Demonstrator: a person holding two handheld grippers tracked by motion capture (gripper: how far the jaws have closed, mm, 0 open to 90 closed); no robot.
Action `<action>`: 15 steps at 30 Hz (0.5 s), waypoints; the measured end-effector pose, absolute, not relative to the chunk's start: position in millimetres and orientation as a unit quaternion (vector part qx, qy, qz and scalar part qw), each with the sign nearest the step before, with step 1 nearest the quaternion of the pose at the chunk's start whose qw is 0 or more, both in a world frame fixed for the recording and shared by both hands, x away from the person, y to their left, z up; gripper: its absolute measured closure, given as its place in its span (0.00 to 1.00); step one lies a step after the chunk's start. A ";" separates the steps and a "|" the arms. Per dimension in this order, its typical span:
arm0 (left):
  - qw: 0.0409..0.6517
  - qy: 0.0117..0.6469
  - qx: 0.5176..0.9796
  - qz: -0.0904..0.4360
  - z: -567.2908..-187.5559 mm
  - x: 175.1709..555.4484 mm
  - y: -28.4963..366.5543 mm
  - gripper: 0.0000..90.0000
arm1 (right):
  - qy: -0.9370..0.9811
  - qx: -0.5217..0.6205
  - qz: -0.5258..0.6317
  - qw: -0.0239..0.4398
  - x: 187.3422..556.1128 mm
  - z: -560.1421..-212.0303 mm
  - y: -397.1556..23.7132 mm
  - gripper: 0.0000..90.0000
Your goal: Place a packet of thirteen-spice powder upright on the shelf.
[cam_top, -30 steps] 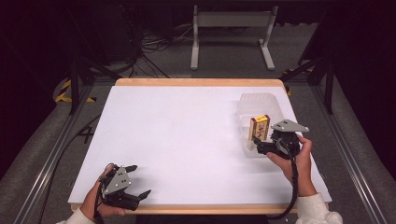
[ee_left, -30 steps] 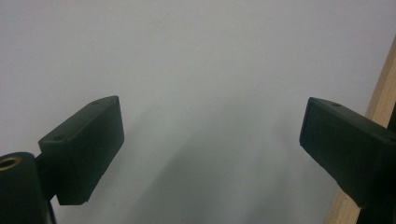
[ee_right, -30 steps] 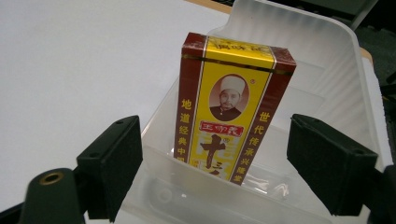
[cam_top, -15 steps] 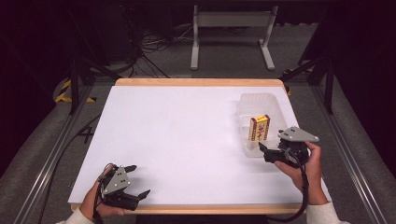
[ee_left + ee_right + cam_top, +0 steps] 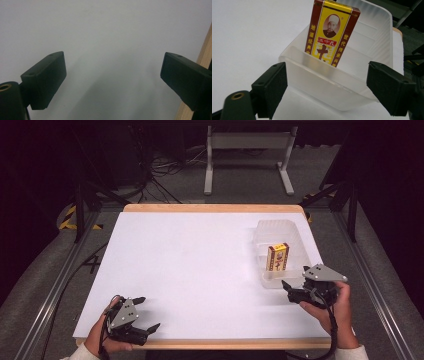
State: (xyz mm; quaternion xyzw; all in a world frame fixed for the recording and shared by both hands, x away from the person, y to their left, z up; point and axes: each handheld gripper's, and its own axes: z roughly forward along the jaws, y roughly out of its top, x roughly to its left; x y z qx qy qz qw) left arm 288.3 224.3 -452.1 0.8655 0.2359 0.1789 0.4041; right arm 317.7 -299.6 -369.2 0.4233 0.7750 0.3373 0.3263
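On the white table (image 5: 200, 270) a clear plastic bin (image 5: 277, 232) stands near the right edge, and a small yellow and red box (image 5: 277, 257) stands upright inside it, in the part of the bin that is closest to the person. In the right gripper view the box (image 5: 329, 35) leans a little against a low ridge inside the bin (image 5: 372, 42), and its printed front faces the camera.

The right gripper (image 5: 294, 289) is held just beside the near end of the bin, a little apart from it. Its jaws have just been opening and they stand spread; nothing is between them. In its own view the near wall of the bin lies across the way between the jaws and the box.

The left gripper (image 5: 146, 312) rests at the near left corner of the table, well apart from the bin. Its jaws are spread wide over the bare white surface and hold nothing; the wooden edge (image 5: 205, 52) of the table runs beside one jaw.

Behind the table there are a grey metal stand (image 5: 247, 142) and loose cables (image 5: 165, 167) on the dark floor
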 end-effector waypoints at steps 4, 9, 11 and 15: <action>0.405 0.238 0.864 0.179 -452.4 288.7 225.9 0.08 | 0.776 0.417 0.338 0.330 312.3 -371.1 -301.0 0.19; 0.405 0.241 0.863 0.181 -452.5 289.2 227.8 0.08 | 0.781 0.408 0.335 0.333 307.3 -374.4 -301.6 0.19; 0.404 0.243 0.863 0.182 -452.6 289.2 228.5 0.08 | 0.784 0.404 0.332 0.333 305.3 -376.2 -302.2 0.19; 0.403 0.242 0.863 0.183 -452.9 289.5 229.3 0.08 | 0.788 0.397 0.329 0.337 301.7 -379.1 -303.7 0.19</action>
